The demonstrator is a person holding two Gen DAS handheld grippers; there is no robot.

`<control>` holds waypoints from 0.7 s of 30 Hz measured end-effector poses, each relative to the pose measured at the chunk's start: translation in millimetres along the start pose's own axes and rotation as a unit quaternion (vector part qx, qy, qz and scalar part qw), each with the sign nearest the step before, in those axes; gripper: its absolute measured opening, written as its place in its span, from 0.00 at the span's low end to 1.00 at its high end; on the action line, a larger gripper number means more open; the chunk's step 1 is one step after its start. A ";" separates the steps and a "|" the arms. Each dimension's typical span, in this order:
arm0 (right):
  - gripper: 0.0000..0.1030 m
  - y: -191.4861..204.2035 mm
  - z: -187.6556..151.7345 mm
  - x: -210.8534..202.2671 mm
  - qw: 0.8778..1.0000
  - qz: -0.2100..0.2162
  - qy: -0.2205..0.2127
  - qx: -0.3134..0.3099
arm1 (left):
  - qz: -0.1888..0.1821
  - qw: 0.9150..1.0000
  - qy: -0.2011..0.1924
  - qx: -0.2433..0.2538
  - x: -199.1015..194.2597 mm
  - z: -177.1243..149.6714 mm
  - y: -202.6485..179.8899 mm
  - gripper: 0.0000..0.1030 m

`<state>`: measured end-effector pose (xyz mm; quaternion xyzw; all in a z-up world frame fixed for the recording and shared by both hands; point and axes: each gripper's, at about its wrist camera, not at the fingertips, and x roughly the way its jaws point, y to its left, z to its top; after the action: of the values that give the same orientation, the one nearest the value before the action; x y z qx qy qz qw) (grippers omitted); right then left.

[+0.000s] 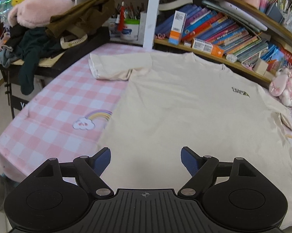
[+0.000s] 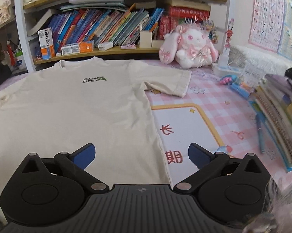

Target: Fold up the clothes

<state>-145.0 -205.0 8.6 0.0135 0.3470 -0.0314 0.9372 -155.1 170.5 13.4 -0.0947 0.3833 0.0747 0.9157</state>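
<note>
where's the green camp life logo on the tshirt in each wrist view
Left wrist: the green logo sits at right of centre, on the cream t-shirt, seen at a slant.
Right wrist: the logo is left of centre, in the upper half.
Shared landmark: the white and orange usmile box on the bookshelf behind the collar.

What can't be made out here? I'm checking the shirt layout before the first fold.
- T-shirt bottom hem: hidden behind the left gripper in the left wrist view and the right gripper in the right wrist view.
- Chest print: too small and blurred in the left wrist view.
- Far sleeve: squeezed at the left wrist view's edge.
</note>
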 end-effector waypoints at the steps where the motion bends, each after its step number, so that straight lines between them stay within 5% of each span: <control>1: 1.00 -2.8 0.0 3.9 1.000 0.004 0.006 0.001 | 0.000 1.000 0.005 -0.001 0.1 -2.6 -3.7 0.79; 21: 1.00 -7.3 3.6 39.7 0.999 0.016 0.038 0.019 | -0.015 0.999 0.028 -0.001 35.0 29.6 -25.9 0.79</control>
<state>-113.1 -214.5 -14.6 0.0383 0.3813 -0.0230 0.9234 -105.0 154.4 11.8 -0.1039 0.4075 0.0585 0.9054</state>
